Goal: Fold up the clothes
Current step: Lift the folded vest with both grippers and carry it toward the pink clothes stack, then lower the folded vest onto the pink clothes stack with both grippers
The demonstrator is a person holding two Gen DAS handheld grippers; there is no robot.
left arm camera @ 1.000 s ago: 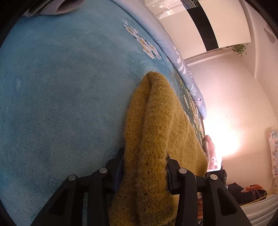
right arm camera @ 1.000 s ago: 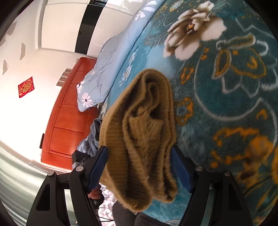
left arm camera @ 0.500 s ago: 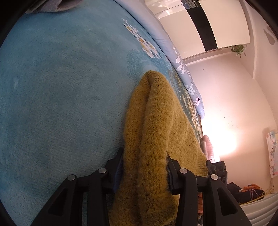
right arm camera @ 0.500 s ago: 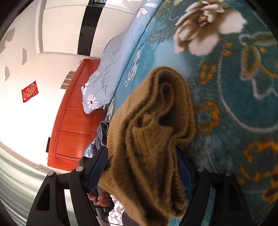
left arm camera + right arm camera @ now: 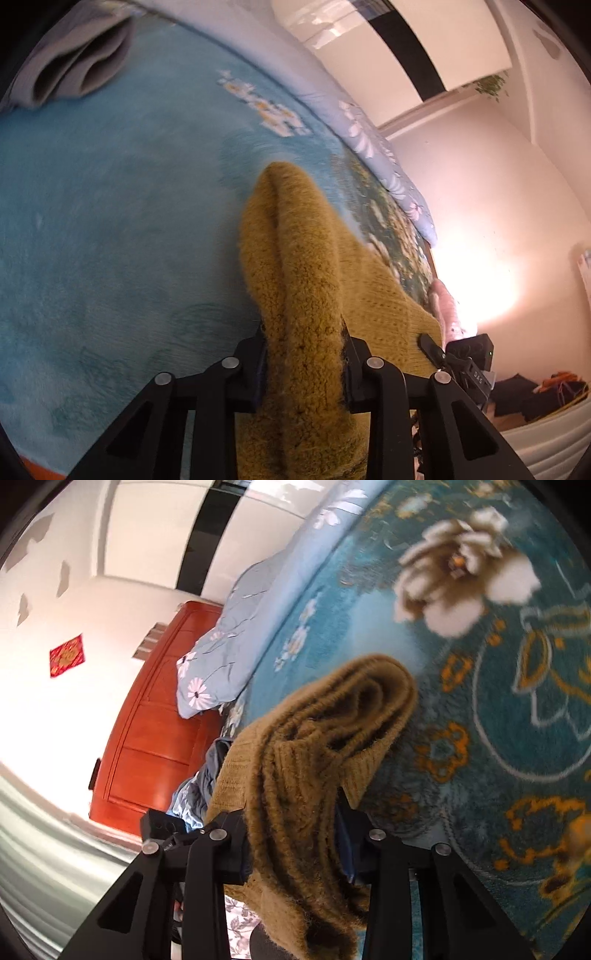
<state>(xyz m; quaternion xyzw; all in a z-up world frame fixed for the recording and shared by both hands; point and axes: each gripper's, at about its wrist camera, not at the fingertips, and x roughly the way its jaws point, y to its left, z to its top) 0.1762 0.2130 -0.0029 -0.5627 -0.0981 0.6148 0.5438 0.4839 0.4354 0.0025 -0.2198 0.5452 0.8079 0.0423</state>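
A mustard-yellow knitted sweater (image 5: pixel 303 266) fills the middle of the left wrist view, bunched into a thick ridge over a blue plush blanket (image 5: pixel 110 206). My left gripper (image 5: pixel 304 358) is shut on that ridge. In the right wrist view the same sweater (image 5: pixel 310 760) hangs in ribbed folds, and my right gripper (image 5: pixel 295 834) is shut on it above the floral teal blanket (image 5: pixel 480 738). The other gripper (image 5: pixel 465 358) shows at the sweater's far edge in the left wrist view. The pads are hidden by wool.
Folded grey clothes (image 5: pixel 70 62) lie at the blanket's far left. A pale blue floral duvet (image 5: pixel 236 627) runs along the bed's edge, beside a red-brown wooden headboard (image 5: pixel 155 731). Blue-grey garments (image 5: pixel 199 794) lie crumpled by it. Dark clothes (image 5: pixel 532 395) sit on the floor.
Both grippers have swung with the sweater held in them: the grey clothes have come into the left view, and the sweater in the right view has shifted right and hangs longer.
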